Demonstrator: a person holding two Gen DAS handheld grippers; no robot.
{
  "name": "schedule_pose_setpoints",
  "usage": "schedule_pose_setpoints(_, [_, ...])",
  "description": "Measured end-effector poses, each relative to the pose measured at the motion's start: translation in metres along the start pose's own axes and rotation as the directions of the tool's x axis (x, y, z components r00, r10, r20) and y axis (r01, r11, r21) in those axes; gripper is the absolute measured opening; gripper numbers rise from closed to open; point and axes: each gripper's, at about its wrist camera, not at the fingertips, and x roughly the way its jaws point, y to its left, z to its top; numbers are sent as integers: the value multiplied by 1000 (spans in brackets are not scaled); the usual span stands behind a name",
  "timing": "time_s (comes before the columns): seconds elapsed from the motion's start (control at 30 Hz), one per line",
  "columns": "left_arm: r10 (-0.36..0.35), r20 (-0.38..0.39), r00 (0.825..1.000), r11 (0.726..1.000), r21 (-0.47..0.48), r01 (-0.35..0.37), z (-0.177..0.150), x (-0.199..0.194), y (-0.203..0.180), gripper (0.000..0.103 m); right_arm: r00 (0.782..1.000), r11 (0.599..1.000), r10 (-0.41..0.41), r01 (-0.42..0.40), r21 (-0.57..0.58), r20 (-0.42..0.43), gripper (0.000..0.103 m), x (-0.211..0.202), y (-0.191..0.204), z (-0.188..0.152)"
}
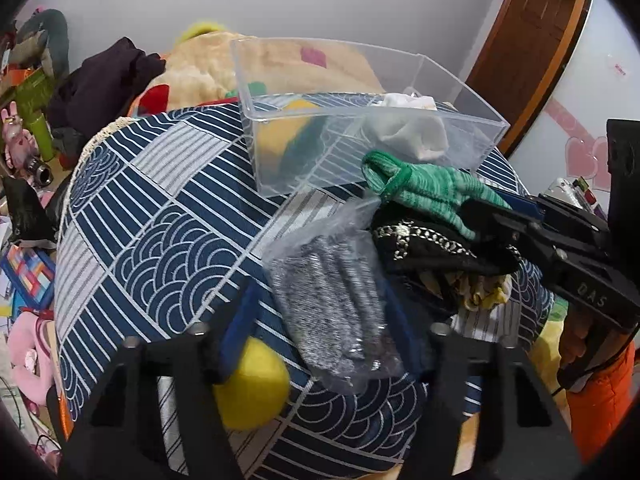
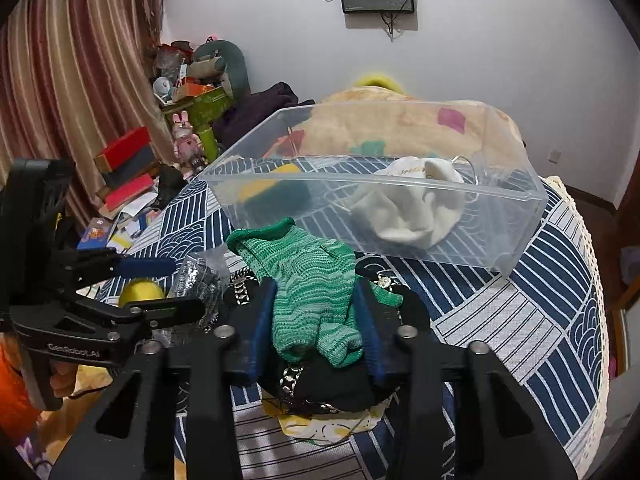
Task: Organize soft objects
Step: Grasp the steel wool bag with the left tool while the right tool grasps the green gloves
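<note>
Green glove (image 2: 316, 296) between gripper (image 2: 316, 328) pads

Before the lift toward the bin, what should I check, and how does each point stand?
1. Right gripper closed on green glove: ok.
2. Left gripper closed on bagged grey item: ok, pads look pressed on the bag.
3. Glove free of black cloth beneath: cannot tell.
4. Bin open with room: ok, only a white cloth and a sponge inside.
5. Yellow ball clear of left gripper: not ok, it sits against the finger.
</note>
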Motion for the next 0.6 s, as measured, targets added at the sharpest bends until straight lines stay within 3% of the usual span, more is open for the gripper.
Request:
schedule_pose_setpoints(0.3, [7, 56, 998, 1000, 7, -7, 2, -19, -3, 18, 999, 1000, 4, -5, 21, 52, 19, -15, -3, 0])
schedule_pose_setpoints(0.6, [9, 196, 981, 1000, 25, -14, 25, -61, -7, 10, 985, 999, 6, -13, 36, 174, 19, -48, -5, 19])
